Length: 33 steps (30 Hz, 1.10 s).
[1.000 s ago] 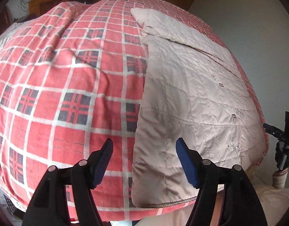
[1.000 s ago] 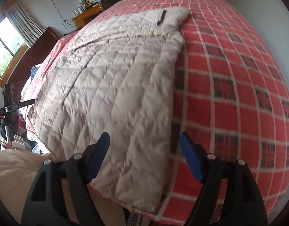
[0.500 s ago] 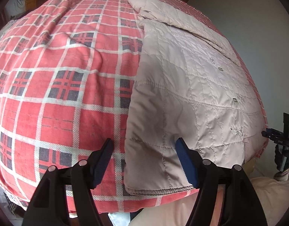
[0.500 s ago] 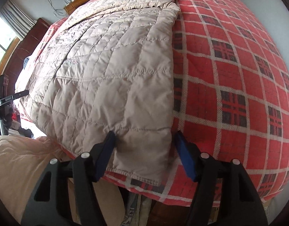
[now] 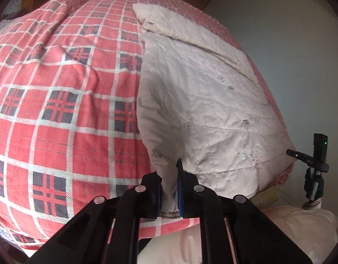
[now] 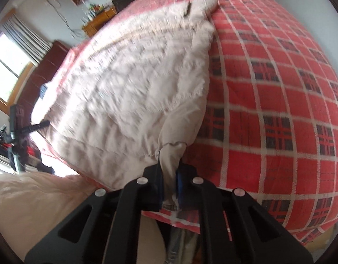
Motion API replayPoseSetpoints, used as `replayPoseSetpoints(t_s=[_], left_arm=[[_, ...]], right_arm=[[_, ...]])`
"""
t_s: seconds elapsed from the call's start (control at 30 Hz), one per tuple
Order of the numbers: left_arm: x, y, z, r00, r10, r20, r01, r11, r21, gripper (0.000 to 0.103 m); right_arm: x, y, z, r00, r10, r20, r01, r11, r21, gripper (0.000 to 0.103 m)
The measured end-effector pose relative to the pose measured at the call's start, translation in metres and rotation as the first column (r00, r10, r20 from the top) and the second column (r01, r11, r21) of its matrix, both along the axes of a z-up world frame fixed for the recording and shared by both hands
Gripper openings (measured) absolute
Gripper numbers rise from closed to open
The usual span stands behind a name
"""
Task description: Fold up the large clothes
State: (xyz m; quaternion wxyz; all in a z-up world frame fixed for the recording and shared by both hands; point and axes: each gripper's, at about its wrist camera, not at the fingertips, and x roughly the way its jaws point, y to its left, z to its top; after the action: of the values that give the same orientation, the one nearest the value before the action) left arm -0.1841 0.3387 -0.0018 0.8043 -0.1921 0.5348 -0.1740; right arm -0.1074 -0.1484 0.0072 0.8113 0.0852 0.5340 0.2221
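Now each tool, left tool (image 5: 170, 194) and right tool (image 6: 169, 190), pinches a coat (image 5: 204, 110) corner tight; both should lift together, level, above the bed (image 5: 59, 110).

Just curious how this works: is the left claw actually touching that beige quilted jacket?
Touching. In the left wrist view, the left claw is pinched shut on the jacket's near hem, with fabric squeezed between both fingers.

Daylight, bright, entering by the window (image 6: 8, 66), which is blown out. Right wrist view smeared by motion blur over the quilted garment (image 6: 136, 83); left wrist view sharp. Soft shadow beside the garment on the bed cover (image 5: 59, 110). Strong fisheye bending, dark corners throughout
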Motion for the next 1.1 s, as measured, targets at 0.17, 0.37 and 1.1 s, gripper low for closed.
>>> replayPoseSetpoints(t_s=[0.17, 0.37, 1.1], left_arm=[[0.017, 0.012, 0.038, 0.994, 0.024, 0.104, -0.013, 0.994, -0.105, 0.010], [0.072, 0.018, 0.068, 0.981, 0.031, 0.192, -0.009, 0.994, -0.111, 0.010], [0.308, 0.029, 0.034, 0.992, 0.084, 0.096, -0.072, 0.990, -0.122, 0.010]], right_arm=[[0.017, -0.001, 0.045, 0.994, -0.011, 0.111, 0.005, 0.999, 0.051, 0.008], [0.064, 0.003, 0.084, 0.983, -0.012, 0.185, 0.001, 0.998, 0.061, 0.008], [0.290, -0.008, 0.050, 0.990, -0.138, -0.025, 0.140, 0.984, 0.108, 0.009]])
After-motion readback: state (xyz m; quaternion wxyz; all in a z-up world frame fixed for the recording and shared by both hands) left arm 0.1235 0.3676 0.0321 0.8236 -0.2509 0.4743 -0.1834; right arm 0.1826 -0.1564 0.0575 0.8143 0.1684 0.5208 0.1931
